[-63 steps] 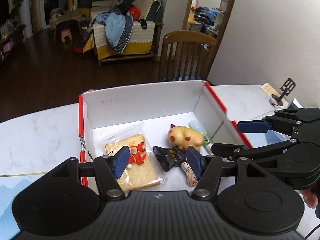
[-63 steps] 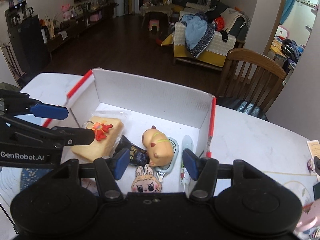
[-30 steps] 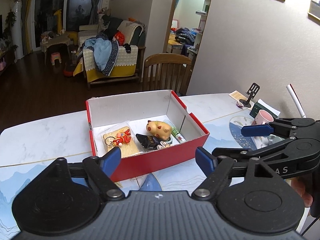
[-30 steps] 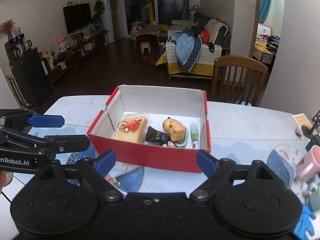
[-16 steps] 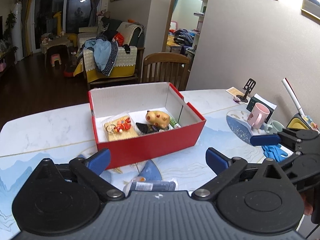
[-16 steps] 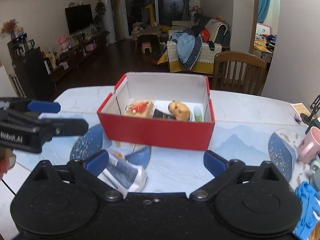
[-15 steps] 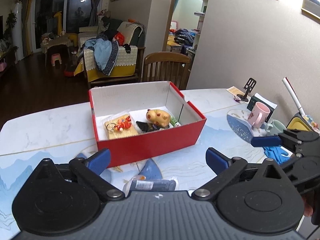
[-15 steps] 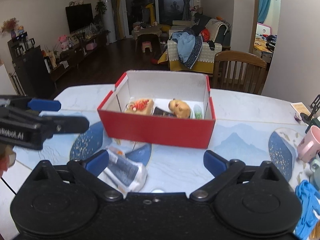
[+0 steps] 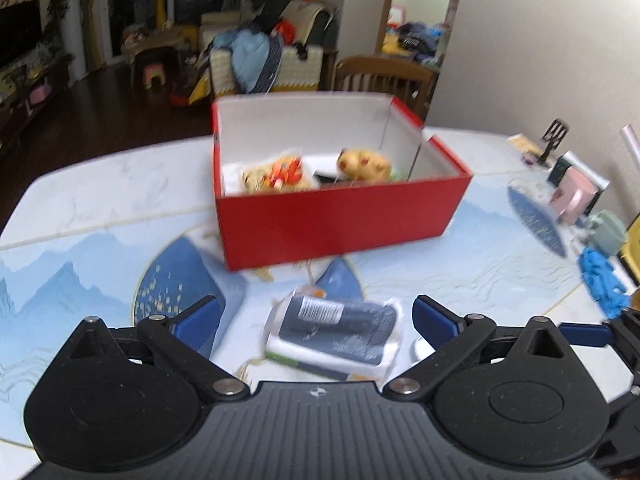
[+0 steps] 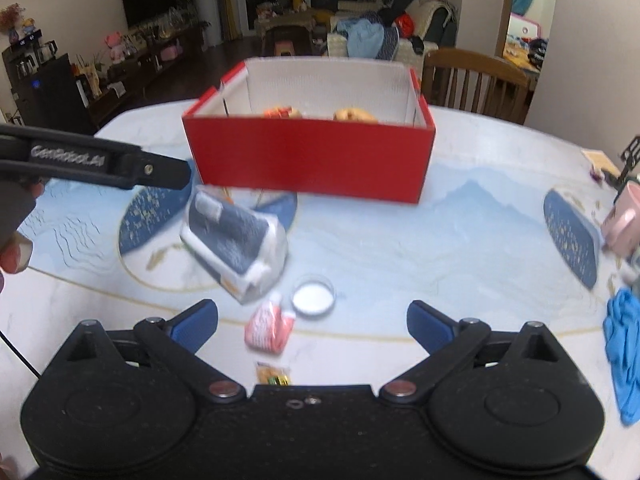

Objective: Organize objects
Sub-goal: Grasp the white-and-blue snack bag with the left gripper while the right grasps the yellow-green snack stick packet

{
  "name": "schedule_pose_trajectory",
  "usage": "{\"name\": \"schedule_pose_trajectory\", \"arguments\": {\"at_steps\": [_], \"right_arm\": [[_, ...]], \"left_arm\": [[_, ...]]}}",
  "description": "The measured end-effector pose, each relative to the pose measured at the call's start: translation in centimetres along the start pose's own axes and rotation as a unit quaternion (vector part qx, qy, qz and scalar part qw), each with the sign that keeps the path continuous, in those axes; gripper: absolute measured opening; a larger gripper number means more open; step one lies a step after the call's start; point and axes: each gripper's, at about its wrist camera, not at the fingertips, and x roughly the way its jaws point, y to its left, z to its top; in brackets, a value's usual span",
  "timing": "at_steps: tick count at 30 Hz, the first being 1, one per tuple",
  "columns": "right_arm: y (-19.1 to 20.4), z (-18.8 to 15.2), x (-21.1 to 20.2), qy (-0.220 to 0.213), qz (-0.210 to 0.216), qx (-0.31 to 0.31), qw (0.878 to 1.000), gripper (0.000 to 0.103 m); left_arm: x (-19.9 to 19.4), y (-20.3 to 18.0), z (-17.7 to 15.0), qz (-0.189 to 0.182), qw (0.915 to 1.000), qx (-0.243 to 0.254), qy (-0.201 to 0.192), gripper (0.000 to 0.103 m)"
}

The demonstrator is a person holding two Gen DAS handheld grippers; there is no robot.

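Crinkly plastic wraps the dark packet [image 9: 335, 330], which lies on the counter [image 9: 460, 264] near the red box [image 9: 340, 216]. It looks light, soft and slippery; grip its long sides. Left gripper [image 9: 316, 320] and right gripper [image 10: 312, 320] jaws are spread, empty.

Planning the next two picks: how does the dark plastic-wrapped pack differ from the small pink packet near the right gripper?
The wrapped pack is dark blue-grey and bulky; the pink packet is pink-red and far smaller. The pack lies nearer the red box; the packet lies nearer the right gripper, beside a white round lid. Both rest loose on the table, ungripped.
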Motion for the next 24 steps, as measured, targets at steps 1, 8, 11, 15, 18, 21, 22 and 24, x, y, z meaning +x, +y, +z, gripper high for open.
{"name": "schedule_pose_trajectory", "arguments": {"at_steps": [1, 8, 11, 15, 18, 21, 22, 24], "right_arm": [[-0.1, -0.3, 0.3, 0.004, 0.001, 0.000, 1.000, 0.101], [-0.4, -2.0, 1.6, 0.026, 0.008, -0.007, 1.000, 0.100], [-0.2, -2.4, 2.0, 0.028, 0.004, -0.018, 0.999, 0.100], [-0.2, -2.9, 2.6, 0.037, 0.007, -0.025, 0.999, 0.100], [-0.2, -3.3, 3.1, 0.045, 0.013, -0.030, 0.998, 0.100], [-0.1, -3.6, 3.6, 0.054, 0.020, -0.036, 0.998, 0.099], [-0.1, -3.7, 3.7, 0.057, 0.023, -0.037, 0.997, 0.099], [-0.2, -3.8, 4.0, 0.062, 0.027, -0.041, 0.997, 0.099]], "left_arm": [[0.6, -0.1, -0.3, -0.001, 1.0000, -0.001, 0.009, 0.103], [4.1, -0.6, -0.4, 0.005, 0.9976, -0.027, 0.064, 0.103], [5.3, -0.9, 0.9, 0.022, 0.9968, -0.044, 0.063, 0.103], [7.2, -0.9, 1.9, 0.044, 0.9924, -0.087, 0.076, 0.103], [8.5, -1.4, 1.9, 0.066, 0.9905, -0.086, 0.085, 0.103], [9.7, -1.7, 1.6, 0.073, 0.9904, -0.075, 0.091, 0.103], [10.1, -1.7, 1.4, 0.075, 0.9902, -0.070, 0.095, 0.103], [10.8, -1.6, 0.8, 0.080, 0.9893, -0.060, 0.106, 0.103]]}}
